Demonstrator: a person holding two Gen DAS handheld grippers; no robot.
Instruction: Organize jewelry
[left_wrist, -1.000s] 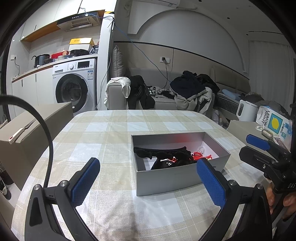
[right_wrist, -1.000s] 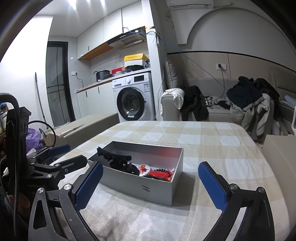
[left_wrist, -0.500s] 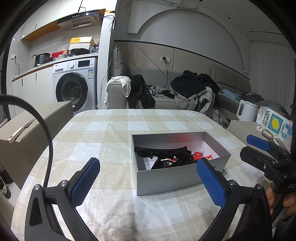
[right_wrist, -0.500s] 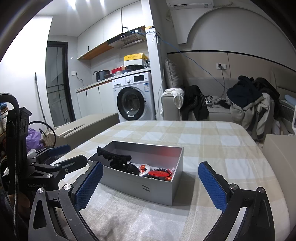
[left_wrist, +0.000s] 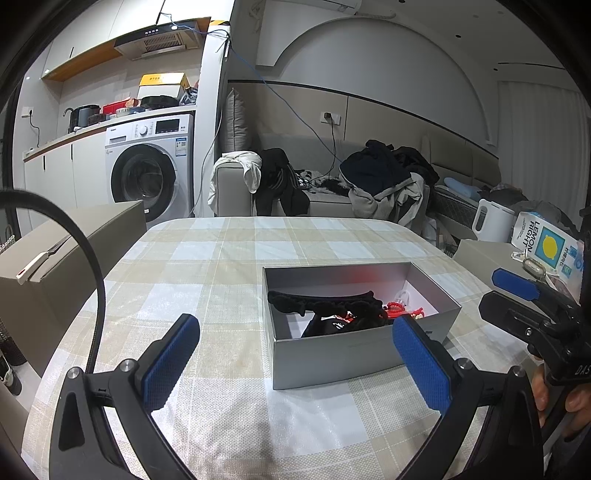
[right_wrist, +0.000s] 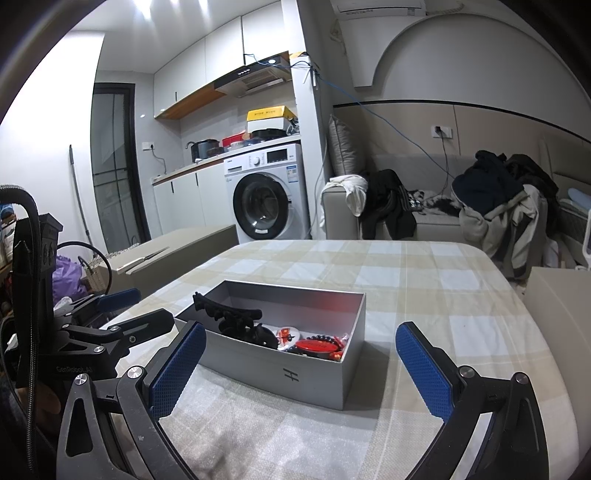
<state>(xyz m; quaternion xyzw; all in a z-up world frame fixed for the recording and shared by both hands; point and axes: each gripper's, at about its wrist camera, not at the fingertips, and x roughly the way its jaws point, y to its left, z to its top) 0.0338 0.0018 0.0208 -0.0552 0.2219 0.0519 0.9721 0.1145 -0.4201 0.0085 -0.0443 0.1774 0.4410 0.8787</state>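
Observation:
A grey open box (left_wrist: 332, 354) (right_wrist: 280, 373) stands on the checked tablecloth. Inside lie a black hair clip (left_wrist: 321, 304) (right_wrist: 229, 319), black fabric and red jewelry pieces (left_wrist: 400, 310) (right_wrist: 316, 345). My left gripper (left_wrist: 295, 354) hovers open just in front of the box, nothing between its blue pads. The right gripper (right_wrist: 301, 360) is also open and empty, facing the box from its other side. Each gripper appears in the other's view: the right gripper (left_wrist: 517, 295) at the right edge, the left gripper (right_wrist: 122, 314) at the left edge.
A cardboard box (left_wrist: 70, 251) sits off the table's left side. A white kettle (left_wrist: 491, 219) and a lemon-print carton (left_wrist: 546, 245) stand at the right. A sofa with piled clothes (left_wrist: 380, 177) and a washing machine (left_wrist: 147, 166) are behind the table (left_wrist: 240, 254).

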